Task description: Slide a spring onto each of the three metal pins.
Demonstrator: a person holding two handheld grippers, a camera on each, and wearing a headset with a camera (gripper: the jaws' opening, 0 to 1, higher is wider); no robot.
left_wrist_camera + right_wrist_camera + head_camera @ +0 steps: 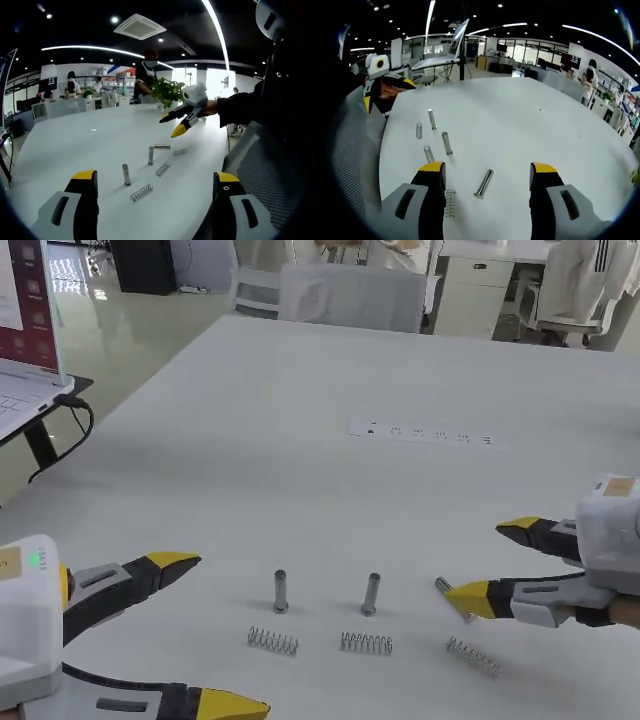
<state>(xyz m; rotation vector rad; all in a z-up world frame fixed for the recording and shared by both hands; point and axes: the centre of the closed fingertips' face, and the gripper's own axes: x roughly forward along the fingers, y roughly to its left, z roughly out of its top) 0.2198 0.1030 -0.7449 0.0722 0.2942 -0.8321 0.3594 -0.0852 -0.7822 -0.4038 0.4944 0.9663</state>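
Observation:
Two metal pins stand upright on the white table, one (280, 592) on the left and one (371, 594) in the middle. The third pin (447, 591) lies flat, partly behind a jaw of my right gripper (490, 562), which is open just above it. Three springs lie in a row in front of the pins: left (273, 641), middle (366, 643), right (472, 656). My left gripper (215, 635) is open at the lower left, empty, short of the left pin. In the right gripper view the lying pin (484, 183) sits between the open jaws, with a spring (450, 202) beside it.
A power strip (425, 433) is set into the table further back. A laptop (25, 320) stands on a stand off the table's left side. Chairs (350, 295) line the far edge. People stand beyond the table (146, 75).

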